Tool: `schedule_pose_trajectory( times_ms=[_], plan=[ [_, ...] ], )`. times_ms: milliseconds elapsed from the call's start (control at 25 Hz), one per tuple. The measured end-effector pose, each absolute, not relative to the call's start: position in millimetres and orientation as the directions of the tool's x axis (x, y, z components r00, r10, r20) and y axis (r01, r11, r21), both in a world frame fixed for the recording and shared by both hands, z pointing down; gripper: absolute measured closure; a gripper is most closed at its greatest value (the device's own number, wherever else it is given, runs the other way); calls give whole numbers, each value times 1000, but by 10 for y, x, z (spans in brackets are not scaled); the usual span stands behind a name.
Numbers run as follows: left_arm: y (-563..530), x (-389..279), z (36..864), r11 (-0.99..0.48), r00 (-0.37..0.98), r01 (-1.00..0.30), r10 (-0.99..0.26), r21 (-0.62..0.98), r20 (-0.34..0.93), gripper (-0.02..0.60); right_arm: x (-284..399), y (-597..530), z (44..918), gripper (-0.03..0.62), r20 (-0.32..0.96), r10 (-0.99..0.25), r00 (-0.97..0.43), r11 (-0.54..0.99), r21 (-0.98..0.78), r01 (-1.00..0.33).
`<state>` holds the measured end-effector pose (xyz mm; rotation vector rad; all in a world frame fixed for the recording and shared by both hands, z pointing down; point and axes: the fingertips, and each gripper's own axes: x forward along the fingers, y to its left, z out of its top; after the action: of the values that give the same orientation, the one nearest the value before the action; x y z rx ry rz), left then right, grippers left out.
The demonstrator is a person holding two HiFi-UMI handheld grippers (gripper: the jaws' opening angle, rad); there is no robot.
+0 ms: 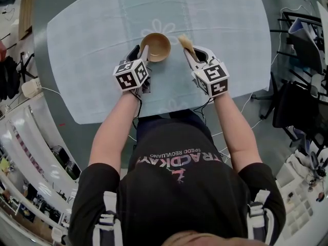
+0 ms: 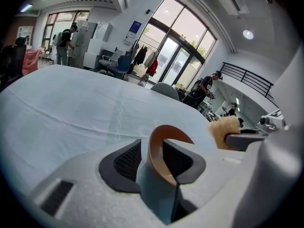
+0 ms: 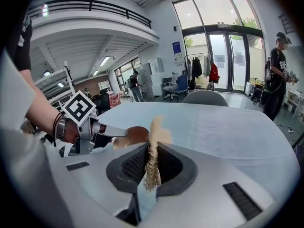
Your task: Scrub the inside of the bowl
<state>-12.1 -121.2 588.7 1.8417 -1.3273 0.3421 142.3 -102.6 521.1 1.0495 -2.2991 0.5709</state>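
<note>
The wooden bowl [image 1: 156, 47] rested on the cloth-covered table [image 1: 87, 50], about midway between its left and right edges and somewhat toward the near edge. The left gripper [image 1: 142, 54] was open, the bowl's near rim standing between its jaws with a gap at the left pad. The right gripper [image 1: 192, 55], just right of the bowl, was clamped on a tan fibrous scrubber [image 1: 185, 42] held clear of the bowl.

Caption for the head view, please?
Left gripper straddles the rim of a brown bowl; right gripper holds a fibrous scrubber beside it.
</note>
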Motion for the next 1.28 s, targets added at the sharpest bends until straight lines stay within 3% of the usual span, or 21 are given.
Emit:
schedule_pose_trajectory(
  times_ms=[160, 400, 720, 1040, 1280],
  plan=[
    [-1182, -241, 5733, -125, 403, -885, -686, 448, 606, 434, 1374, -1042, 5129, 562, 612, -568, -551, 598, -153, -787],
    [-1068, -471, 5114, -262, 411, -904, -749, 338, 520, 555, 1249, -1067, 4787, 562, 544, -630, -554, 564, -170, -808],
    [-873, -591, 4137, -446, 487, -873, -797, 197, 356, 566, 1010, -940, 3984, 562, 390, -737, -552, 543, -145, -827],
    [-566, -762, 3389, -496, 520, -854, -827, 158, 214, 566, 787, -601, 3175, 562, 244, -815, -526, 521, -89, -849],
    [-274, -821, 3135, -546, 562, -827, -809, 135, 175, 566, 692, -263, 2781, 562, 185, -846, -500, 505, -21, -863]
  ],
)
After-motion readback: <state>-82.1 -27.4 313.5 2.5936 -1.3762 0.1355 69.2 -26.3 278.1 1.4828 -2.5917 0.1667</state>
